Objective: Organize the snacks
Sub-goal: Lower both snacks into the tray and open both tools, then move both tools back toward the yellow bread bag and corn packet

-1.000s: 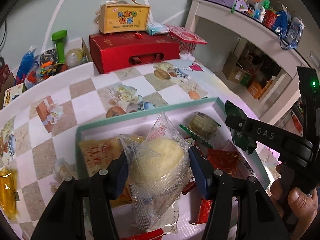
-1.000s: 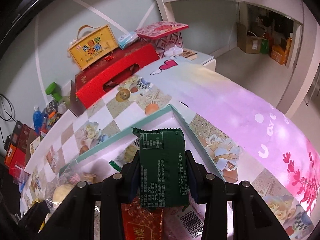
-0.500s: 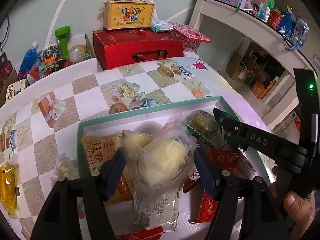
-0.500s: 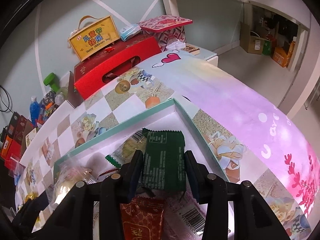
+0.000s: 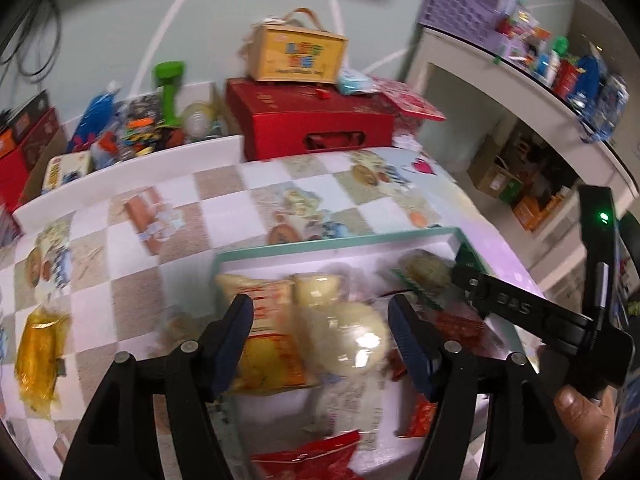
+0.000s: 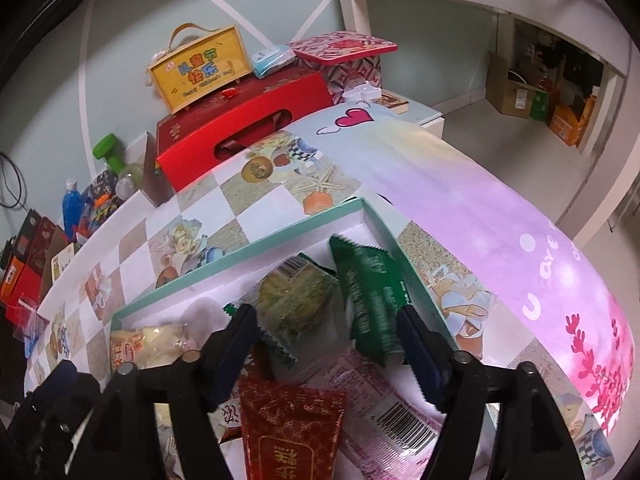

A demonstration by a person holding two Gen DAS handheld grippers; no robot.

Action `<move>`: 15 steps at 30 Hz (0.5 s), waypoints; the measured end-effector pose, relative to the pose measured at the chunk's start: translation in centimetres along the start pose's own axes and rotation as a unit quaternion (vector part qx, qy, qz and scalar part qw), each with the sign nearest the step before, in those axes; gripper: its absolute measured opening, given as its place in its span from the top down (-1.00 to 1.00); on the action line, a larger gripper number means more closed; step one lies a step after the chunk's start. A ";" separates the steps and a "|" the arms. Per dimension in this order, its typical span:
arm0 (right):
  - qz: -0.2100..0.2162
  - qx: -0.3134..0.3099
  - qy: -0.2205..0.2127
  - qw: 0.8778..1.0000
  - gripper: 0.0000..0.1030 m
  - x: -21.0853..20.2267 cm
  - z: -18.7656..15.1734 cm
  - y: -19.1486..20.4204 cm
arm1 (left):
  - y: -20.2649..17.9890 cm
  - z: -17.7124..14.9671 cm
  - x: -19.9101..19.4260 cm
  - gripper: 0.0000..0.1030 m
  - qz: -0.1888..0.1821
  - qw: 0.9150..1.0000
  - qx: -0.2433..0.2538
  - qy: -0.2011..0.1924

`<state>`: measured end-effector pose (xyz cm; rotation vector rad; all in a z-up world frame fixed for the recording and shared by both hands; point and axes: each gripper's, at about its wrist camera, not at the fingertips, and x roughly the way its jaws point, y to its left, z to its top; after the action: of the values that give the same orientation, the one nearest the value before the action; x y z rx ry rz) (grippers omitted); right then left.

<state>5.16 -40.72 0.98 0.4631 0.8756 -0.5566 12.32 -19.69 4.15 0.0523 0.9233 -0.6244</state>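
Note:
A teal-rimmed white box (image 5: pixel 336 242) (image 6: pixel 256 242) on the table holds several snack packets. My left gripper (image 5: pixel 320 340) is open and empty above a clear-wrapped pale bun (image 5: pixel 352 340) that lies in the box beside a yellow packet (image 5: pixel 268 344). My right gripper (image 6: pixel 326 344) is open and empty; a dark green packet (image 6: pixel 370 300) leans against the box's right wall in front of it, next to a green-wrapped cake (image 6: pixel 296 300). A red packet (image 6: pixel 292 432) lies under the right gripper. The right gripper's body (image 5: pixel 520 312) shows in the left wrist view.
A red gift box (image 5: pixel 316 124) (image 6: pixel 240 128) with a yellow carry box (image 5: pixel 296 56) on top stands at the table's back. A yellow packet (image 5: pixel 36 356) lies on the tablecloth at the left. A bin of clutter (image 5: pixel 132 132) sits at the back left. White shelves (image 5: pixel 520 92) stand at the right.
My left gripper opened and let the bun drop into the box. My right gripper opened and released the green packet, which now leans on the box's right wall. Both grippers pulled back slightly.

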 end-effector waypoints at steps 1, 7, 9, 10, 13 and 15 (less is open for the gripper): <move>0.000 -0.003 0.000 1.000 -0.59 0.0 0.0 0.2 | 0.7 -0.1 0.0 -0.38 0.010 1.000 -0.009 0.001; -0.003 -0.026 0.002 1.000 -0.76 -0.2 -0.2 1.8 | 5.1 -1.3 -0.1 -0.81 0.066 0.995 -0.072 -0.002; 0.000 -0.036 0.003 0.999 -0.81 -0.3 -0.3 2.5 | 6.4 -1.8 -0.3 -0.82 0.083 0.993 -0.089 -0.008; 0.001 -0.040 0.002 0.999 -0.87 -0.3 -0.3 2.9 | 7.0 -2.0 -0.5 -0.82 0.093 0.991 -0.094 -0.013; 0.007 -0.052 -0.004 0.999 -1.00 -0.7 -0.5 3.9 | 8.1 -2.6 -1.2 -1.00 0.129 0.986 -0.099 -0.033; 0.014 -0.057 -0.006 0.998 -1.00 -0.9 -0.6 4.6 | 8.8 -2.9 -1.6 -1.00 0.141 0.984 -0.102 -0.040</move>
<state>7.21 -36.60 2.11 0.3685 0.8827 -0.4806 14.10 -10.77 1.67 -0.0259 0.8793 -0.2655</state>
